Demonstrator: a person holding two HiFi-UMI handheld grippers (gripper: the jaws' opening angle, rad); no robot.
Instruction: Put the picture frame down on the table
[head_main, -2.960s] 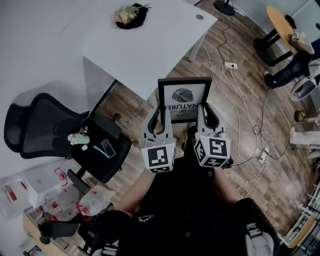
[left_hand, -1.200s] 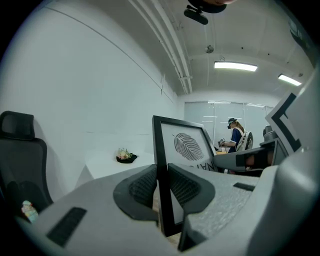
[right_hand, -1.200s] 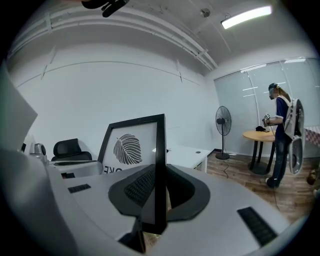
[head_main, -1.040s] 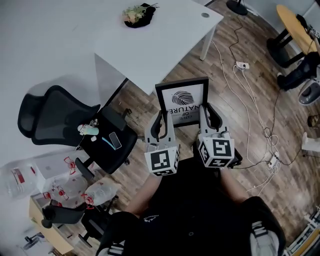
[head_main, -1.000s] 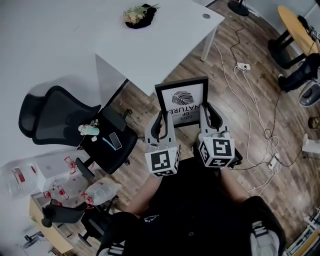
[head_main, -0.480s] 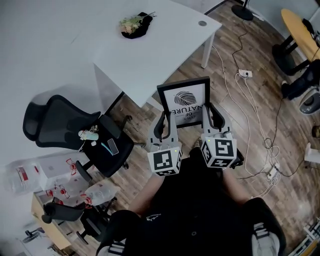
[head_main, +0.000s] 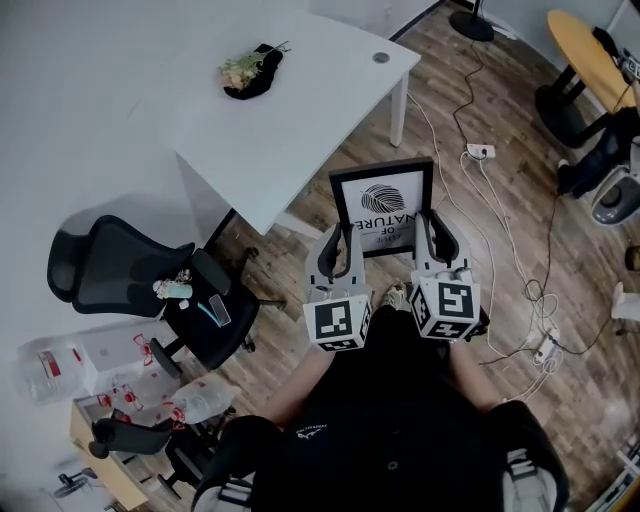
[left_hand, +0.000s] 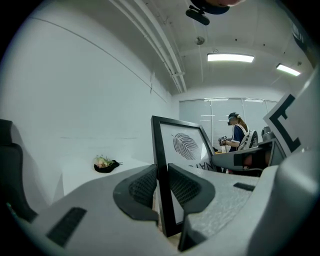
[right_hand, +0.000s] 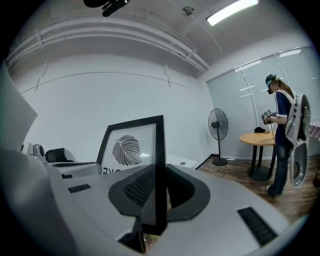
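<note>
Head view, left to right: black office chair (head_main: 100, 270) on the wood floor, then the white table (head_main: 290, 110), bare apart from a small flower arrangement (head_main: 245, 70) near its far side. Next, left gripper (head_main: 335, 255), clamped on the left edge of the picture frame (head_main: 382, 205). Frame upright, leaf print facing the person, carried in the air over the floor just beside the table's near edge and not touching it. Then right gripper (head_main: 440, 245), clamped on the frame's right edge. Loose cables (head_main: 520, 270) on the floor further right.

Left gripper view: dark pads pressed on both faces of the frame's black border (left_hand: 161, 150), nothing else between them. Right gripper view: same pinch on the opposite border (right_hand: 159, 150).

Judged from this: only the carrying part under way. Nothing set down yet. Left to do: bring the frame over the tabletop, lower it onto a bare patch clear of the flowers, then open both grips.
</note>
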